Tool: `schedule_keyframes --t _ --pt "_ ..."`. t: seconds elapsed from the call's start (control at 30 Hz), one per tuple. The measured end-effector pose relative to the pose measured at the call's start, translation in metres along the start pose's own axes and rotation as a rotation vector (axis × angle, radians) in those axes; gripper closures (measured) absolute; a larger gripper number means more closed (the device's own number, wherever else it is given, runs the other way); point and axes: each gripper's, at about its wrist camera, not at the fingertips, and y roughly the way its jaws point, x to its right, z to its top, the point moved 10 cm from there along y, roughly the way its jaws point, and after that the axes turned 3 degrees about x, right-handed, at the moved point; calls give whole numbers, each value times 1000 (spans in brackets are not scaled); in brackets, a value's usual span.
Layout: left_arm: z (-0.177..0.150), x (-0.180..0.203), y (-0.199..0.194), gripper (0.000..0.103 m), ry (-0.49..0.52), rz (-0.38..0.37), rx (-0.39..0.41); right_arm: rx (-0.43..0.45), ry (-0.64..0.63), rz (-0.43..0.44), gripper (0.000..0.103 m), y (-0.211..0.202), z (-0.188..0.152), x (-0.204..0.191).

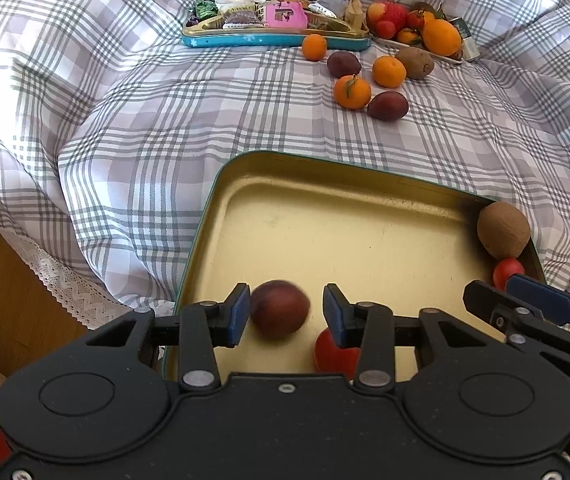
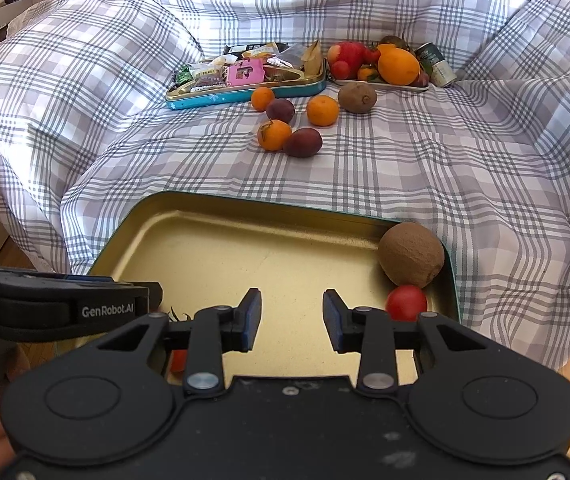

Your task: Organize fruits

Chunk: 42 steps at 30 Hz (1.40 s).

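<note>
Plaid grey-and-white bedcover [image 1: 165,128] over a bed, wood floor at the edges. Landmark: gold tin tray [image 1: 325,220], teal-rimmed, near edge of the cover.

- Left of tray centre, near rim: left gripper [image 1: 285,312], jaws spread; blurred dark plum [image 1: 279,312] between the pads, against the left pad, clear of the right one.
- Just right of that plum, inside tray: red tomato [image 1: 335,354], partly hidden by the right finger.
- Over tray centre: right gripper [image 2: 292,316], jaws apart, nothing between them.
- Tray's far right corner: brown kiwi [image 2: 411,254]; small red tomato [image 2: 406,303] touching it on the near side.
- Beyond tray, on the cover: loose tangerines [image 2: 273,134], two plums [image 2: 302,142], another kiwi [image 2: 357,97].
- Farther back: teal snack tin [image 2: 245,92] of wrapped sweets; to its right, white plate [image 2: 381,83] piled with fruit.
</note>
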Motion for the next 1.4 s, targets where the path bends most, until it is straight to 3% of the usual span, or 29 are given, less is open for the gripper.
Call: schedule_keyframes --t 1.4 --pt "-1 1 1 54 10 22 -15 -49 43 -23 62 7 -5 6"
